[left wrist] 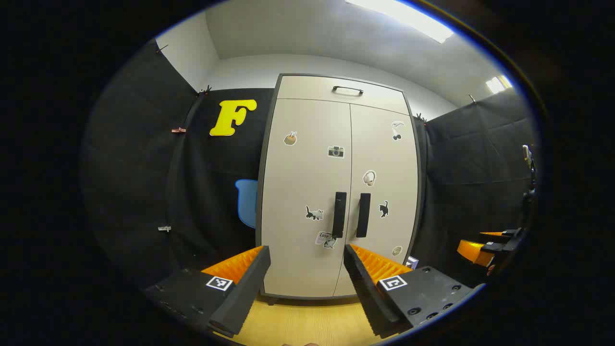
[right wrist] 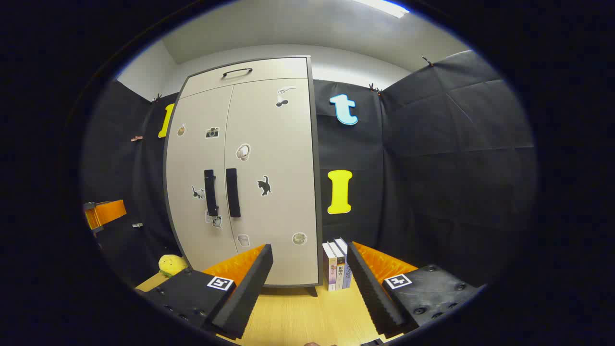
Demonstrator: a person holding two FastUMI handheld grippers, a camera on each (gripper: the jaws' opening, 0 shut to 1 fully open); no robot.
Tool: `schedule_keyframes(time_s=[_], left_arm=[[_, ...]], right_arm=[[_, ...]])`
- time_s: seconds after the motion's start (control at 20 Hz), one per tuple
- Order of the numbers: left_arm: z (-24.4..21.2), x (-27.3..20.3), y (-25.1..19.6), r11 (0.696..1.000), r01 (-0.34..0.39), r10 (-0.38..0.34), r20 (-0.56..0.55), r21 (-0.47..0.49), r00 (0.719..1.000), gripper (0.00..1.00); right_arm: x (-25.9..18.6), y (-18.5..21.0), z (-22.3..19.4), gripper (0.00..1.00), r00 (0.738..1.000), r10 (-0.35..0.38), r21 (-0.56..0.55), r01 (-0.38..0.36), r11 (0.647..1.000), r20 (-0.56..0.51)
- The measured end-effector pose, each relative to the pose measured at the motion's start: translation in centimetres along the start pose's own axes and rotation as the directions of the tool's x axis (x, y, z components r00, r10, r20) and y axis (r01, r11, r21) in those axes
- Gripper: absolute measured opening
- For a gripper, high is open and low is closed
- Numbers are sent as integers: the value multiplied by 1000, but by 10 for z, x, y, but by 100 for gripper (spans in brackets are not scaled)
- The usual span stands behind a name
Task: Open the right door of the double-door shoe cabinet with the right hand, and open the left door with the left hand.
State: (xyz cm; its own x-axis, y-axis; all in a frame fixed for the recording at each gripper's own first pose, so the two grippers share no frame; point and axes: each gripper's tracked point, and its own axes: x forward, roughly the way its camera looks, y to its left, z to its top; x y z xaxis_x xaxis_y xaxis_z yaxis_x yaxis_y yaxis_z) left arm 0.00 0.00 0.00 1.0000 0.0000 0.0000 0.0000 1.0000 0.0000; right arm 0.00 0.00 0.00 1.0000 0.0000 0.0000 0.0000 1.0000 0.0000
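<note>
While both doors (left wrist: 307, 192) (right wrist: 274, 182) sit closed, the left gripper (left wrist: 307, 269) hangs spread apart, well short. The right gripper (right wrist: 310, 269) likewise gapes, gripping nothing.

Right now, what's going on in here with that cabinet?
A person holds a two-finger gripper in each hand, both facing a pale shoe cabinet. Its left door and right door are both closed, with the two dark handles side by side at the middle. The left gripper and right gripper are open and short of the cabinet, touching nothing. No door has been opened yet.
</note>
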Motion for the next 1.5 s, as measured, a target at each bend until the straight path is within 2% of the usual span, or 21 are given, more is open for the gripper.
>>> schedule_keyframes(time_s=[0.45,0.65,1.05,1.3,1.5], left_arm=[[-17,-7,23,1000,-16,16,-42,14,999,95],[-14,-8,39,999,12,-11,-36,39,999,95],[-12,-10,78,998,67,-66,-42,21,997,95],[-7,-2,83,996,80,-79,-31,48,996,95],[-12,6,84,996,56,-54,-29,64,998,95]], right_arm=[[-2,24,-1,98,1000,19,-22,-20,1000,-23],[-5,42,3,98,1000,3,-21,-3,1000,-16],[-8,88,2,98,999,-22,-36,20,999,-31],[-9,107,5,98,1000,7,-76,-9,997,-28],[10,111,3,98,998,34,-85,-38,996,-46]])
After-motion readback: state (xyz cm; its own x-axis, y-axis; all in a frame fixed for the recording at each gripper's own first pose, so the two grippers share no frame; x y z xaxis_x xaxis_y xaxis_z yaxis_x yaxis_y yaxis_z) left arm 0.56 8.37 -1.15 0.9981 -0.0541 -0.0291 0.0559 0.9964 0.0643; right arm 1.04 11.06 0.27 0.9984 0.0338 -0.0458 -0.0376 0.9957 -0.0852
